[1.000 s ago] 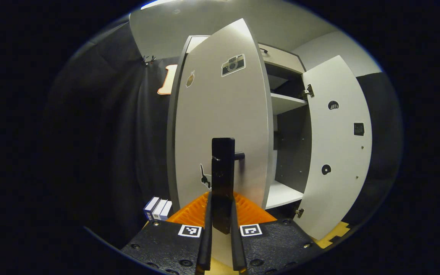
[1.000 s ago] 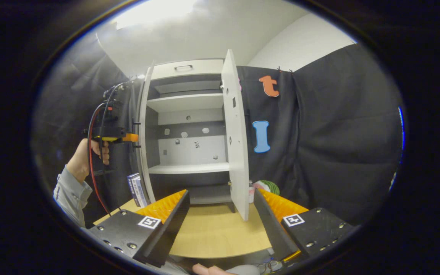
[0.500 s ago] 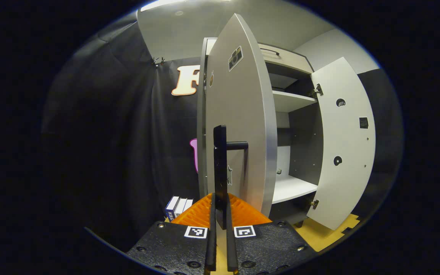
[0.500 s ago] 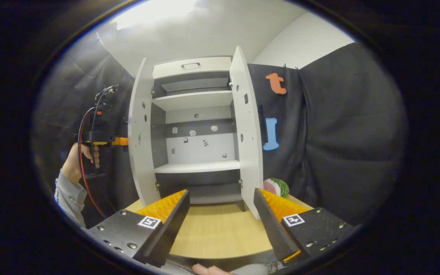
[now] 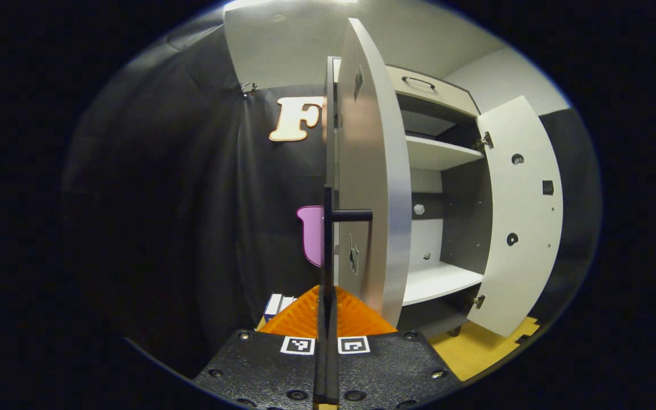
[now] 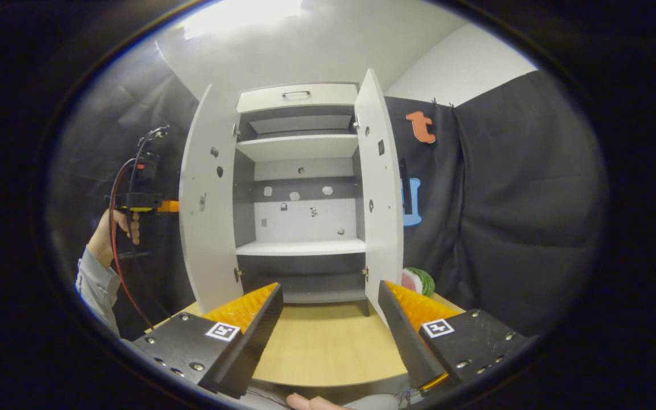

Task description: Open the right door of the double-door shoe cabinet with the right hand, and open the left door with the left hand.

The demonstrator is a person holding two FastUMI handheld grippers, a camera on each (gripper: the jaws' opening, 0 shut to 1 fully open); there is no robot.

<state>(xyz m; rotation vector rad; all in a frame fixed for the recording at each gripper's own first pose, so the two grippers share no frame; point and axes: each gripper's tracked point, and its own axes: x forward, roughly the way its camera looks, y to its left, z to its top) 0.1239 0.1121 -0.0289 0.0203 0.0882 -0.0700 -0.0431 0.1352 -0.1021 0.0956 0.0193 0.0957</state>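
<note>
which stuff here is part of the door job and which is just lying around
Part of the job:
shoe cabinet
left door, its handle clamped by the left gripper
right door, swung open
right gripper, open, holding nothing

Just lying about:
books beside the cabinet
watermelon-like thing behind the right door

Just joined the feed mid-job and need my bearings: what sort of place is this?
Most likely a staged recording booth, not a home. Black cloth hangs as walls around a white double-door shoe cabinet standing on a wooden tabletop, and a person's hand works a cabled hand-held gripper at the left door.
</note>
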